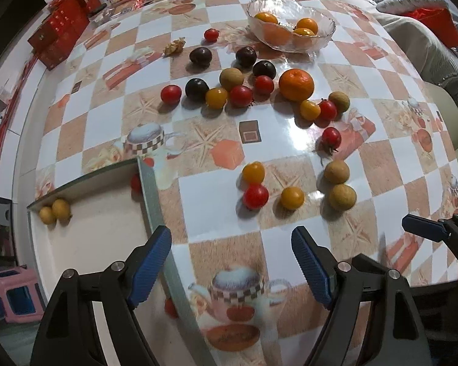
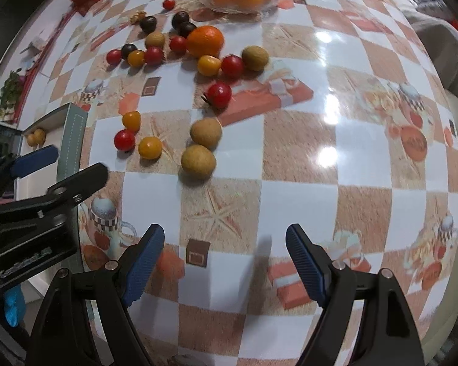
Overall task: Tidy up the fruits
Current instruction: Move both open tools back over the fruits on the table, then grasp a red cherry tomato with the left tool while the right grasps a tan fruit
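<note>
Loose fruit lies across the checked tablecloth: a big orange (image 1: 296, 84), dark plums (image 1: 197, 89), red tomatoes (image 1: 256, 196), yellow tomatoes (image 1: 292, 197) and tan longans (image 1: 342, 196). At the back, a glass bowl (image 1: 290, 27) holds several small oranges. A white box (image 1: 149, 195) at the left holds two tan-yellow fruits (image 1: 55, 212). My left gripper (image 1: 231, 262) is open and empty, one finger over the box's rim. My right gripper (image 2: 224, 262) is open and empty above bare cloth, short of two longans (image 2: 198, 161). A blue pad (image 1: 424, 228) of it shows at the right.
Red gift boxes (image 1: 58, 36) and wrappers crowd the table's back left. A dried husk (image 1: 174, 47) lies near the plums. A pale sofa (image 1: 412, 30) runs along the right, past the table edge. A pink stool (image 1: 15, 292) stands on the floor at the left.
</note>
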### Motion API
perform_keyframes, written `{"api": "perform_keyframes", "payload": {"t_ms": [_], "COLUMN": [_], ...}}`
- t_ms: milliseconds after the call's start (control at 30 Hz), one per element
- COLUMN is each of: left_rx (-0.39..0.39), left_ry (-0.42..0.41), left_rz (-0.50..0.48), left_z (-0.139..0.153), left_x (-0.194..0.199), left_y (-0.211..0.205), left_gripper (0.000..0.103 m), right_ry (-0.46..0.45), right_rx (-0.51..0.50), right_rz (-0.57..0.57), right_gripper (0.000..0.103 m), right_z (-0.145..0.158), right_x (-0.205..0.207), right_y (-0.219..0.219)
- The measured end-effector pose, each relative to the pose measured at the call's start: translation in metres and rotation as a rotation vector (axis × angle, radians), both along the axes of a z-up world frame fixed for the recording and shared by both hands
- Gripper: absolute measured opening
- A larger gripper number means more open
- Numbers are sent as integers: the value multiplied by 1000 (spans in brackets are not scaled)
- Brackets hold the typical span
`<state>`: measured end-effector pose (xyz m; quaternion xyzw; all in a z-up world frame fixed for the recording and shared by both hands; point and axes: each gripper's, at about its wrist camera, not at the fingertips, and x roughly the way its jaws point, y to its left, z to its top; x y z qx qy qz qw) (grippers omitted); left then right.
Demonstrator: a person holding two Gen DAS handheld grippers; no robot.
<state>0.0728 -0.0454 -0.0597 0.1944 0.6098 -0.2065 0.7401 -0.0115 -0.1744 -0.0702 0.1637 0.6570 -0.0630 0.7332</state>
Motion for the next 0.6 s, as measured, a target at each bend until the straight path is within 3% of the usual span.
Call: {"api": "perform_keyframes", "payload": {"t_ms": [67, 100, 467, 533, 600], "left_rx": [-2, -1, 7, 8, 4], "left_ry": [8, 15, 61, 79, 75], "left_rz": [-2, -5, -17, -12, -6], "left_z": [-5, -7, -33, -38, -40], "left_x": [4, 5, 15, 18, 19], "left_y": [-2, -4, -13, -12, -12], "left_gripper": [77, 70, 67, 49, 49], "right_ry": [-10, -13, -35, -44, -53], "right_rx": [-6, -6, -6, -11, -15], "right_rz": [24, 31, 78, 83, 90], "right_gripper": [84, 84, 66, 66, 65], "right_z": [-1, -2, -20, -20, -21], "right_x": [4, 6, 33, 37, 43], "right_y": [2, 3, 11, 13, 15]}}
